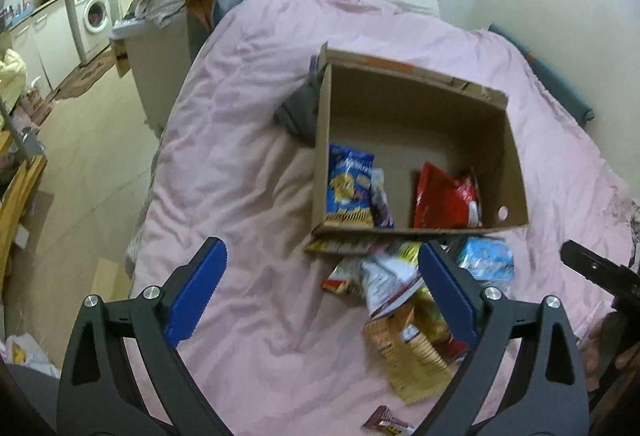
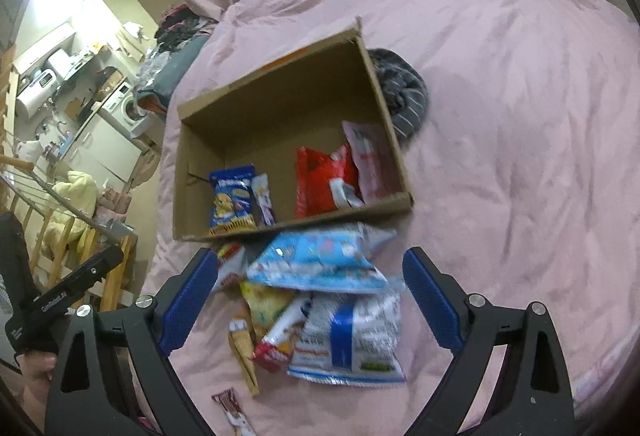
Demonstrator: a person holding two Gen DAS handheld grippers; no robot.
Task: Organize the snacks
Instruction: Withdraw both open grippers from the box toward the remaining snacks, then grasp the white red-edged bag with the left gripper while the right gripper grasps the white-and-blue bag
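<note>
My left gripper (image 1: 320, 292) has its fingers spread wide with nothing between them but pink bedding (image 1: 248, 164). My right gripper (image 2: 310, 296) is likewise spread wide and holds nothing; the loose packets lie below its fingers, not touched by them.

**Placement**
- The cardboard box (image 2: 280, 84) sits open-topped on the bedding, centre of the right wrist view. I judge it is the sorting container: open side up so packets can be dropped in from above.
- The packets inside stand against the near wall in two groups with a bare gap between. I judge this as sorting by kind.
- The unsorted pile (image 2: 320, 300) lies just outside the near wall, lower centre of the frame, a short carry from the box.
- A grey striped cloth (image 2: 400, 92) lies against the box's right wall; its purpose I cannot tell.

**Count, inside the box (right wrist view)**
- One blue bag (image 2: 233, 200), left group.
- One slim pale packet (image 2: 264, 204), touching the blue bag.
- One red bag (image 2: 320, 176), right group.
- One pink packet (image 2: 370, 156), leaning on the right wall.

**Count, outside**
- One light-blue bag (image 2: 320, 256) on top.
- One white-and-blue bag (image 2: 352, 336) below it.
- Several smaller packets, overlapped and blurred; no exact count.
- One brown bar (image 2: 232, 412) apart at the lower edge.
</note>
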